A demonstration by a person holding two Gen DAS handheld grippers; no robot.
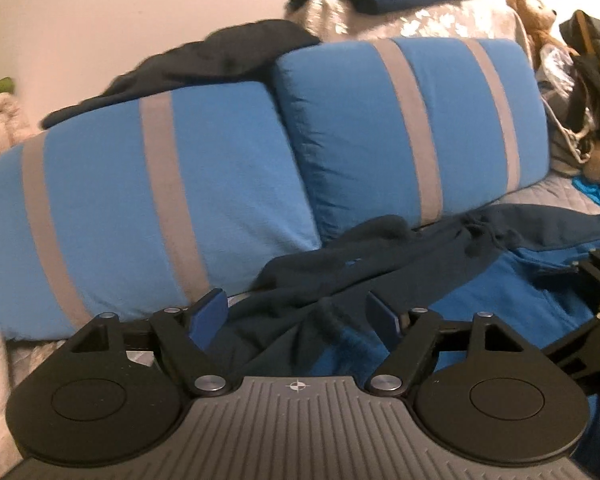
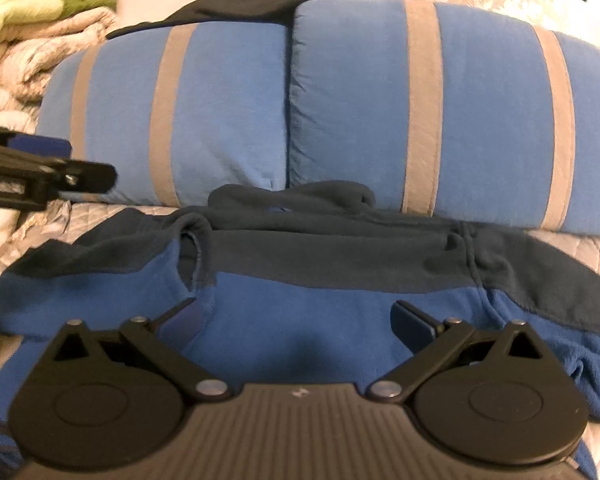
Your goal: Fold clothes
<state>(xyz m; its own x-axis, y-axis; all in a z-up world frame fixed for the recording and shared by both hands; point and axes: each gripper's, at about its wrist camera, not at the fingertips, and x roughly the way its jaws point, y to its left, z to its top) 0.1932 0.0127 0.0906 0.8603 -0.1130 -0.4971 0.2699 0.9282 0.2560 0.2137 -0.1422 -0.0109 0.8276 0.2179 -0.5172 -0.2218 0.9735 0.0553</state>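
Blue-and-navy hoodie (image 2: 300, 312) lies flat on the quilted bed cover (image 2: 588, 248), long axis across the bed, navy hood end toward the two striped pillows (image 2: 228, 120). Left gripper (image 1: 300, 312) and right gripper (image 2: 296, 320) both hover over it, jaws spread, nothing clamped — no readable label or writing anywhere.

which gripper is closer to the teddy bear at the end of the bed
Right. The teddy bear sits far to the right, beyond the pillows. The right gripper lies on that side over the hoodie; the left gripper is further left.

Two striped blue pillows (image 2: 228, 112) (image 2: 460, 112), one blue hoodie (image 2: 300, 320), one teddy bear (image 1: 534, 12), two claws (image 1: 296, 312) (image 2: 296, 320).
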